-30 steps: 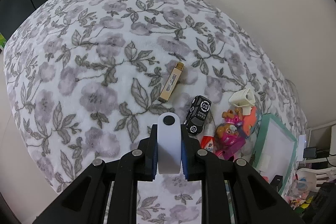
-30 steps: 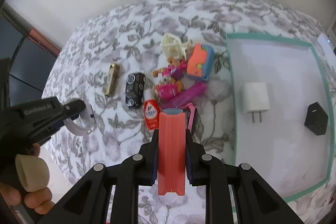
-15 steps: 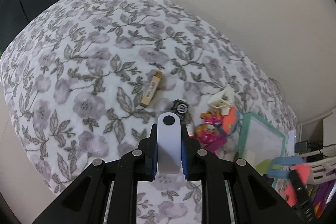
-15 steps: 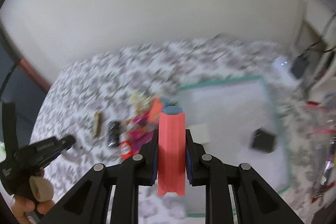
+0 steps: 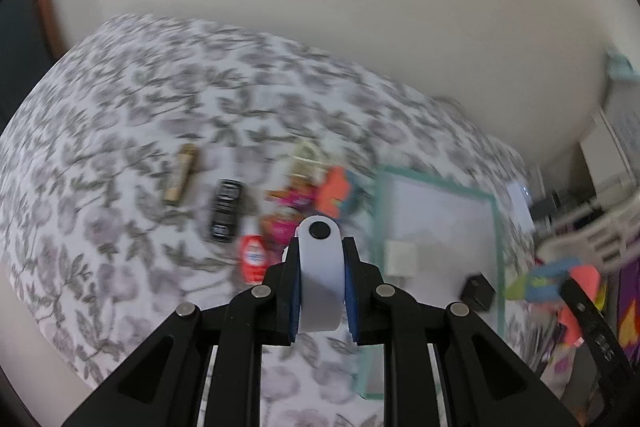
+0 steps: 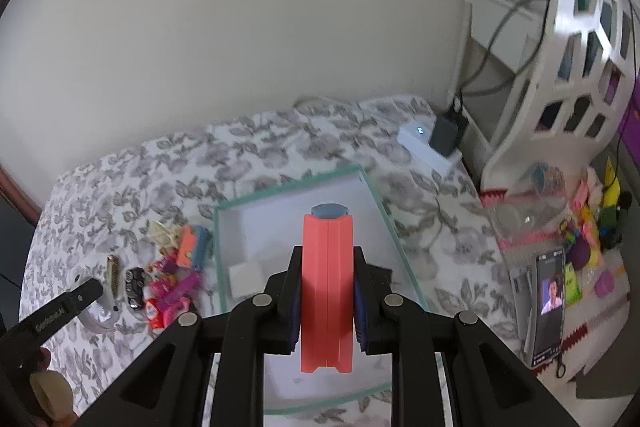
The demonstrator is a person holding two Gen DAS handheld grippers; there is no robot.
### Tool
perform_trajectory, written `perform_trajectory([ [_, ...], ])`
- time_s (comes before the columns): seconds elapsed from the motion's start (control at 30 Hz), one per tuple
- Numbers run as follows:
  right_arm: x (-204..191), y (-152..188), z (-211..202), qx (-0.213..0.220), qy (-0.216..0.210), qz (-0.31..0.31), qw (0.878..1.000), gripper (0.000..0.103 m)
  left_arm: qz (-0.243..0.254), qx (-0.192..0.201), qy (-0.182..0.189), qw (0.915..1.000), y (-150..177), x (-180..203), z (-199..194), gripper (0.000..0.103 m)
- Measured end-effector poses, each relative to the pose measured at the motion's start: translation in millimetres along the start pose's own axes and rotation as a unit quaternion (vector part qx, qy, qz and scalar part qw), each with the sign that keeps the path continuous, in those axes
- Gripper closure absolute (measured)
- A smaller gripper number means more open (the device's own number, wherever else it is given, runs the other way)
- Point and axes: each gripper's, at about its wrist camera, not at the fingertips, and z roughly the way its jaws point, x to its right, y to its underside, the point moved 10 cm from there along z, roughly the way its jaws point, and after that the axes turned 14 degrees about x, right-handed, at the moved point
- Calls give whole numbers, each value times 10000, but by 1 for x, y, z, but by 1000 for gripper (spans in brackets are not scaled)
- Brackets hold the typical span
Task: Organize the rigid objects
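My left gripper (image 5: pixel 321 255) is shut on a white band with a black dot (image 5: pixel 320 291), held above the flowered bedspread. Beyond it lie a gold bar (image 5: pixel 180 175), a black toy car (image 5: pixel 226 209), a red-and-white tube (image 5: pixel 252 257) and pink and orange toys (image 5: pixel 334 191). My right gripper (image 6: pixel 327 255) is shut on a coral bar with a blue-grey cap (image 6: pixel 327 287), high over the teal-rimmed tray (image 6: pixel 288 187). A white charger (image 6: pixel 246 277) and a black adapter (image 5: pixel 476 289) lie in the tray. The left gripper (image 6: pixel 88 291) shows at lower left of the right wrist view.
A white power strip (image 6: pixel 424 139) with a black plug lies at the bed's far right corner. A white openwork basket (image 6: pixel 580 39) stands to the right. A lit phone (image 6: pixel 550 307) and colourful clutter (image 6: pixel 592 227) lie on the right. A pale wall backs the bed.
Both grippers have risen and drawn back, so the bed looks smaller. The left view has swung right to bring in the tray. Both grips are unchanged.
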Motion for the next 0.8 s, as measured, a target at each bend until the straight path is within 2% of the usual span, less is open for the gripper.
perform_trajectory([
  [0.2,9,31,23,-500,93,-103,9987,81,609,-338,429,9966,36,58,11,84],
  [0.37,12,63,48,-1049,101,-104,9944,81,697,-698,650,9930,66,78,28,84],
  [0.53,14,76,61,-1172,69,-38,9931,81,767,-830,872,9898,80,92,39,84],
  [0.8,16,89,84,-1274,26,158,9917,81,727,-990,897,9884,94,99,65,84],
])
